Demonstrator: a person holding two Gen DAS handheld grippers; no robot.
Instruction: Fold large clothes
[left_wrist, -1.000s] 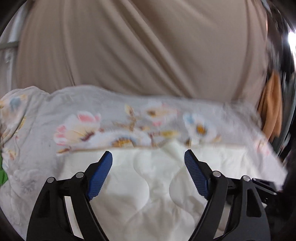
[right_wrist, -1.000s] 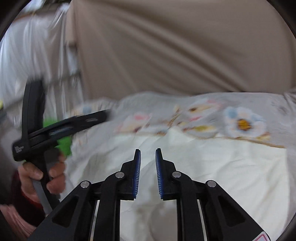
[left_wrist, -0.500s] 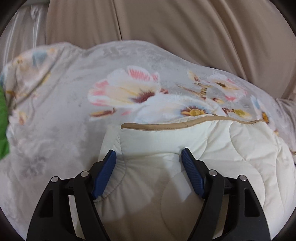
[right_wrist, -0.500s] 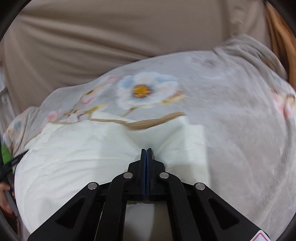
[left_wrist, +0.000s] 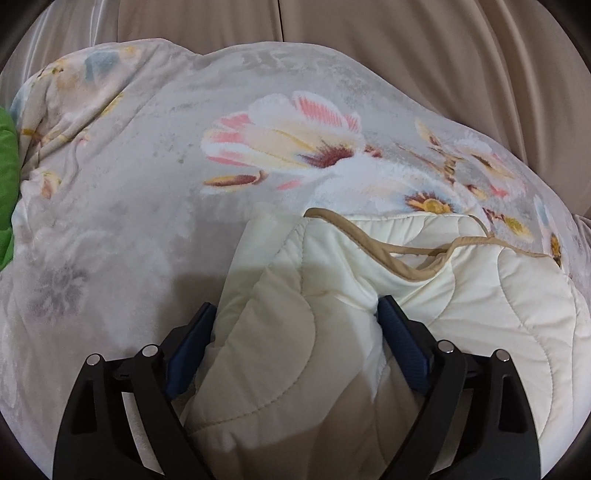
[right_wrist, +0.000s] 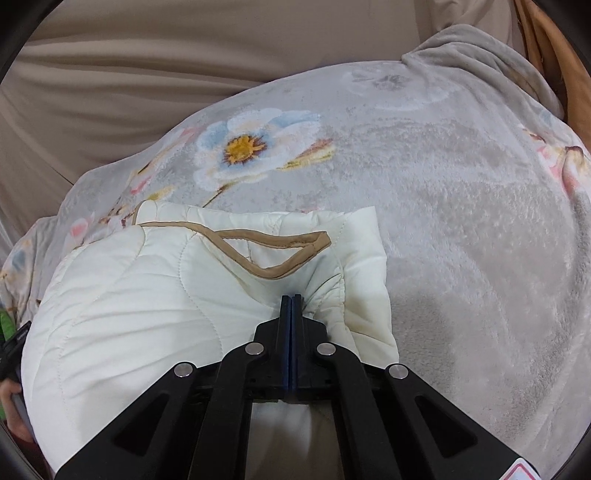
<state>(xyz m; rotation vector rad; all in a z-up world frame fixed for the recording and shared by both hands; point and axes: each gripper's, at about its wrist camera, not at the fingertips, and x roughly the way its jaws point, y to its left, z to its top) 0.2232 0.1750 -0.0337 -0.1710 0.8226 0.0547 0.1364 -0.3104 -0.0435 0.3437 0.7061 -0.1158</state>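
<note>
A cream quilted garment (left_wrist: 461, 295) with tan trim lies on a grey floral blanket (left_wrist: 147, 177). It also shows in the right wrist view (right_wrist: 147, 288). My left gripper (left_wrist: 295, 325) is open, its blue pads (left_wrist: 402, 347) either side of a bunched fold at the garment's left edge, the fabric filling the gap. My right gripper (right_wrist: 291, 299) is shut on the garment near its right edge, just below the tan trim (right_wrist: 280, 254), and the fabric puckers at the tips.
The floral blanket (right_wrist: 461, 206) covers the whole work surface. Beige curtains (left_wrist: 406, 48) hang behind it. A green object (left_wrist: 7, 177) sits at the far left edge. An orange cloth (right_wrist: 554, 55) shows at the right view's upper right corner.
The left gripper has pushed forward over the garment's left edge, and fabric now bunches between its pads. The right gripper stays shut on the garment, and the trim edge has buckled into a loop.
</note>
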